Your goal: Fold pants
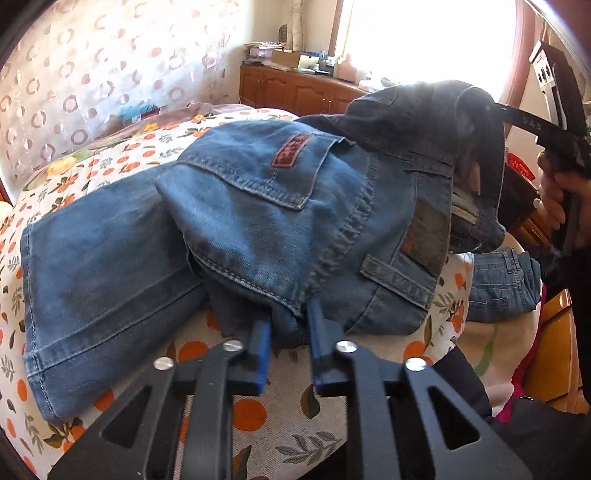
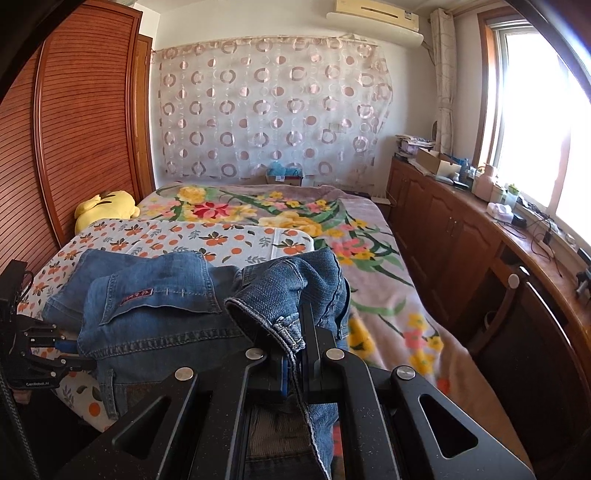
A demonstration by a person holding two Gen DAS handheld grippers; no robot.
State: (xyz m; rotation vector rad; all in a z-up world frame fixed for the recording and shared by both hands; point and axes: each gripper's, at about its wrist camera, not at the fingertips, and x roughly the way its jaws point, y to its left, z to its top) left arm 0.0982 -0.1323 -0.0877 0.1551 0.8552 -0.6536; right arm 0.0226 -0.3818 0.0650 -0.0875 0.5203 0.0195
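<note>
The blue pants [image 1: 258,206] lie bunched on the orange-flowered sheet [image 1: 207,376] of the bed, with the left gripper [image 1: 288,332] pinching a low denim fold at about 6 o'clock and the right gripper [image 2: 295,354] clamped tight on the waistband, lifting it at 2 o'clock.

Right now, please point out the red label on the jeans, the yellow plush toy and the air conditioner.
red label [image 1: 291,150]: left wrist view, middle of the patch on the pocket flap.
yellow plush toy [image 2: 107,210]: right wrist view, middle of its body beside the wardrobe.
air conditioner [image 2: 376,14]: right wrist view, front panel.
</note>
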